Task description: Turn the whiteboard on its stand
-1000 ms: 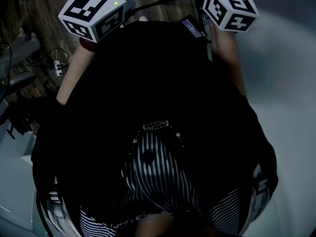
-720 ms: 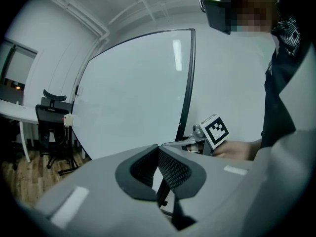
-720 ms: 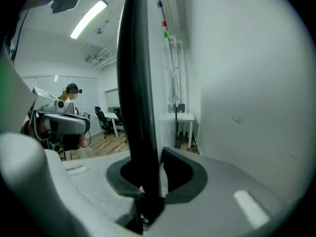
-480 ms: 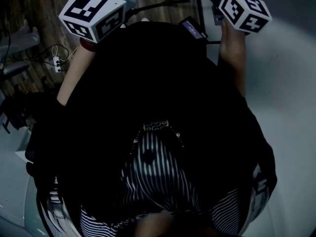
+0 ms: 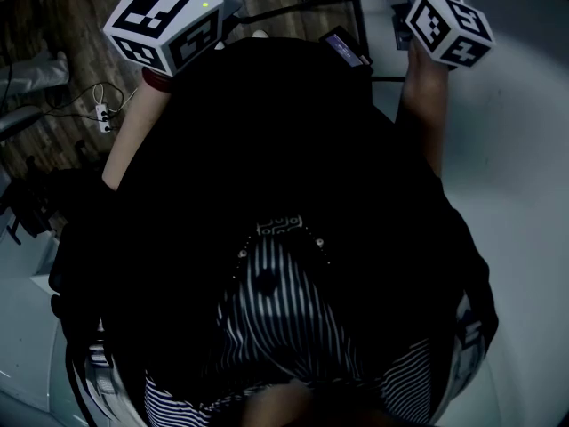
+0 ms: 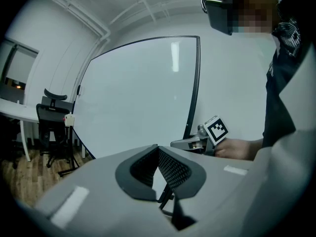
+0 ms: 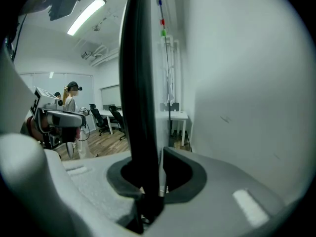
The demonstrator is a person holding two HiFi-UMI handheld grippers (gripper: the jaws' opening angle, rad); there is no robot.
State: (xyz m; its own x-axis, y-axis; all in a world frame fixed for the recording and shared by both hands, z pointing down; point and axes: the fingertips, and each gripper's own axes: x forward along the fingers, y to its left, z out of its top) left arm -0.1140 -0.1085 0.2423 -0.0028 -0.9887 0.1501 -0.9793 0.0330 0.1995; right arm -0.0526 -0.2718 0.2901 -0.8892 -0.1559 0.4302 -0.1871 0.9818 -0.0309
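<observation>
The head view shows mostly the person's dark top (image 5: 267,149), with the two marker cubes near its upper edge and a pale sheet of the whiteboard (image 5: 507,185) on the right; the fingers of both grippers are out of sight there.

The left gripper view shows the whiteboard face on, upright on its stand over a wooden floor (image 6: 29,172). A chair (image 6: 52,120) sits at the near edge of a desk (image 6: 10,106) to the board's left. In that view the right gripper (image 6: 195,142) sits at the board's right black frame, low down, with a hand (image 6: 237,148) behind it. The left gripper (image 6: 158,158) has its fingers a little apart with nothing between them; only the board and a stand leg (image 6: 165,197) show through the gap, and it looks short of the board.

The right gripper view looks along the frame (image 7: 139,83), edge on. The fingers there are closed on it, one pad on each side. Beyond the frame stand another person (image 7: 71,107) and further desks (image 7: 173,116).
</observation>
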